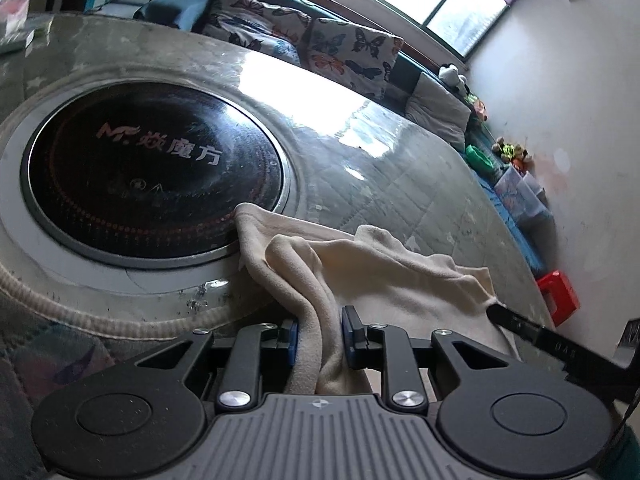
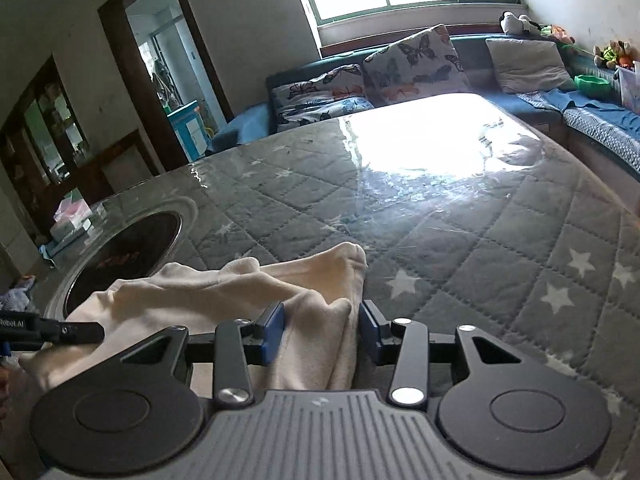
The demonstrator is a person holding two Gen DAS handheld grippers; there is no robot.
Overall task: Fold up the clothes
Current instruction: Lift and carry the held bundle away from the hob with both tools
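A cream garment (image 1: 384,268) lies bunched on the table near its front edge, beside the round black cooktop (image 1: 156,176). In the left wrist view a fold of it runs between the blue pads of my left gripper (image 1: 319,336), whose jaws stand partly apart around it. In the right wrist view the garment (image 2: 240,296) runs between the pads of my right gripper (image 2: 322,330), jaws also partly apart. Each gripper's finger shows at the edge of the other view, touching the cloth.
The table (image 2: 460,232) has a grey quilted star-pattern cover under clear plastic, with strong window glare. A sofa with butterfly cushions (image 2: 416,64) runs behind it. A red stool (image 1: 558,296) stands at the right. Small boxes (image 2: 72,216) sit at the far left of the table.
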